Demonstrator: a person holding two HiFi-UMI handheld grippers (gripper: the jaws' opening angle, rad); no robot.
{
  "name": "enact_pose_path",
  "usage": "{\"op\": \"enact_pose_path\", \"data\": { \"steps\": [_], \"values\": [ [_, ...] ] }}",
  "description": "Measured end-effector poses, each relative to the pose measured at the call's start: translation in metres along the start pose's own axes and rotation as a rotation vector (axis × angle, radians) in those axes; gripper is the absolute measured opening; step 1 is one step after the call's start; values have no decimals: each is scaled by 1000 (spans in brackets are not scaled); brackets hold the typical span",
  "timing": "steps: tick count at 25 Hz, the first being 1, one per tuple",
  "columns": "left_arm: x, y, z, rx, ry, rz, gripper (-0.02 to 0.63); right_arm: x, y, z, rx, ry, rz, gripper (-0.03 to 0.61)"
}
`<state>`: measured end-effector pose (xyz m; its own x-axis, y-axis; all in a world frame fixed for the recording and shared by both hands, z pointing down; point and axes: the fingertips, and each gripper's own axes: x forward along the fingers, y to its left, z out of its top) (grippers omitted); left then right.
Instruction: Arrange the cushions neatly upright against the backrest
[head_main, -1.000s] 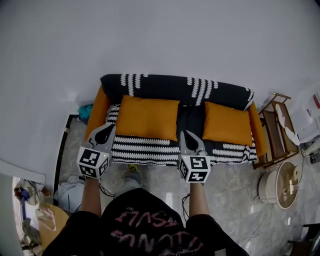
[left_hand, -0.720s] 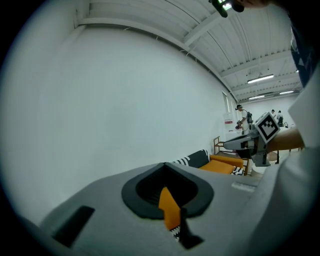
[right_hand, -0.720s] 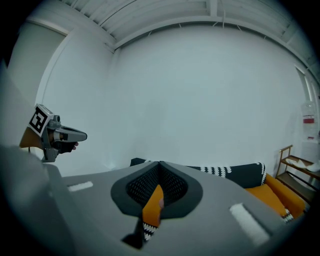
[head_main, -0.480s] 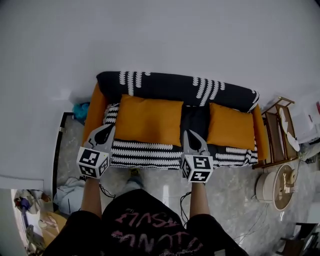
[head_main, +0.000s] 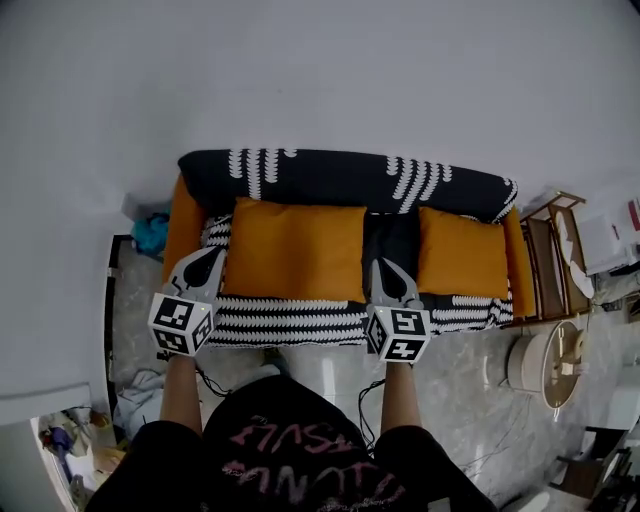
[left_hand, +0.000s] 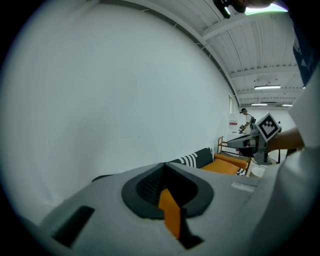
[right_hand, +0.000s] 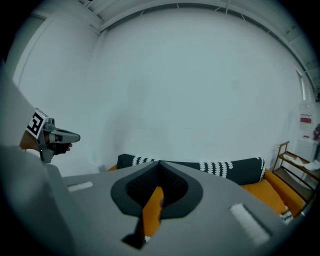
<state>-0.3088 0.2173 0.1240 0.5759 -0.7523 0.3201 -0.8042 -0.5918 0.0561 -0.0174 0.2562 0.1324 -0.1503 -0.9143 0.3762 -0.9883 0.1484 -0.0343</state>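
While the head view lays both orange cushions out for me, the large cushion (head_main: 295, 250) and the small cushion (head_main: 462, 252) propped apart against the patterned backrest (head_main: 340, 178), my gripper views catch mostly white wall (right_hand: 190, 90). My left gripper (head_main: 206, 253) hangs before the sofa's left end, my right gripper (head_main: 383, 266) before the gap between the cushions. Each gripper's own camera shows its jaws pressed together on nothing, with an orange sliver behind the seam. Only the left gripper view reaches the ceiling lights (left_hand: 267, 87).

Black pink-lettered shirt (head_main: 290, 445), grey left claw (head_main: 212, 252), right claw (head_main: 381, 264)
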Motion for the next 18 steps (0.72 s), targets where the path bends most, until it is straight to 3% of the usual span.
{"op": "enact_pose_path", "data": {
  "steps": [14, 18],
  "values": [
    [60, 64, -23, -27, 87, -47, 2, 58, -17, -14, 62, 90, -89, 15],
    [72, 70, -32, -39, 108, -44, 2, 69, -22, -17, 52, 101, -69, 23]
  ]
}}
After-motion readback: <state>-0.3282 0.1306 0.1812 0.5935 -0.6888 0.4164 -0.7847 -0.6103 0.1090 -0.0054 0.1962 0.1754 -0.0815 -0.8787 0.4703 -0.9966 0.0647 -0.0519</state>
